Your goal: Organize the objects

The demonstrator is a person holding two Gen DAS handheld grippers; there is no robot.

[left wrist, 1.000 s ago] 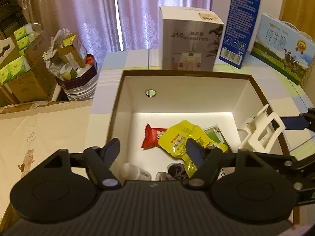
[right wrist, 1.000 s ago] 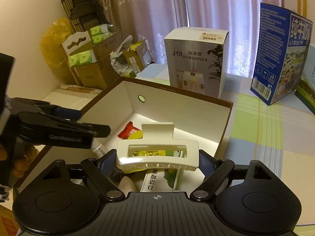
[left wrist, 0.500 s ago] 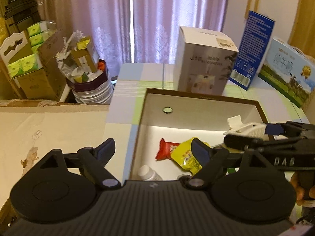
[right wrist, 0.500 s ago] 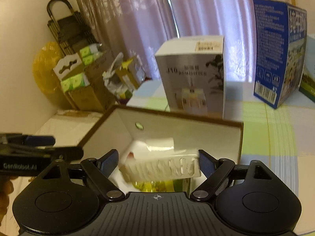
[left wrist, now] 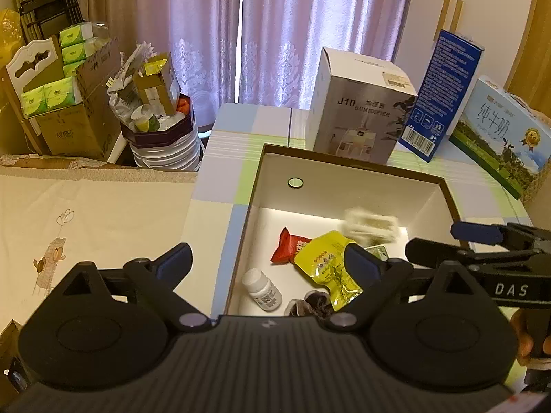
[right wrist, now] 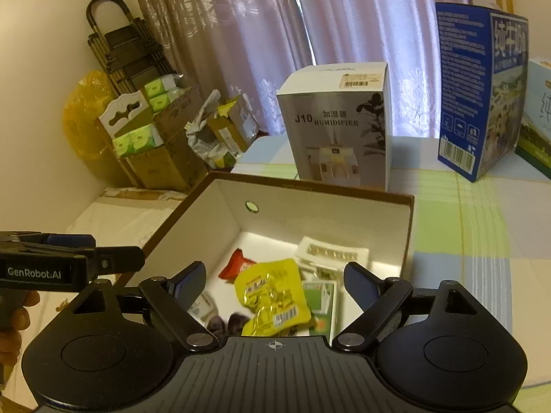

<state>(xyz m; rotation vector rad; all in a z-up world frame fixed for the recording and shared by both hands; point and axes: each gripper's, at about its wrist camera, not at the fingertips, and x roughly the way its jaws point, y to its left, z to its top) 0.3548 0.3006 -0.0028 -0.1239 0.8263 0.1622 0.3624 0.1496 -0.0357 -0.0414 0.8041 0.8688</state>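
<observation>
Against the far wall, purple curtains (left wrist: 275, 34) are hanging across the window, with folded black racks (right wrist: 127, 51) leaning in the left corner. Below them a cardboard carton (left wrist: 65, 113) is holding green tissue packs, and beside it a striped bin (left wrist: 165, 144) is overflowing with packaging. Nearer, on the left, a cream cloth (left wrist: 86, 223) with a small drawing is covering a low surface.

Next comes the table (left wrist: 220, 189), wearing a checked cloth in pale green, blue and lilac. On it one open box (left wrist: 347, 161), brown outside and white inside, is sitting in the middle. Behind the box three cartons are standing: one grey humidifier carton (left wrist: 358, 117), one blue carton (left wrist: 444, 93), and one milk carton (left wrist: 499, 134) at the far right.

Inside the box I am counting one white bottle (left wrist: 261, 287), one red packet (left wrist: 287, 251), one yellow pouch (left wrist: 327, 268), one green packet (right wrist: 318, 299), something dark at the near edge that I cannot make out, and one white hair clip (left wrist: 370, 227), blurred, lying free toward the back right.

The left gripper (left wrist: 268, 261) is hovering over the box's near left edge, its jaws opening with nothing between them. The right gripper (right wrist: 275, 275) is hanging over the box too, spread wide and holding nothing.
</observation>
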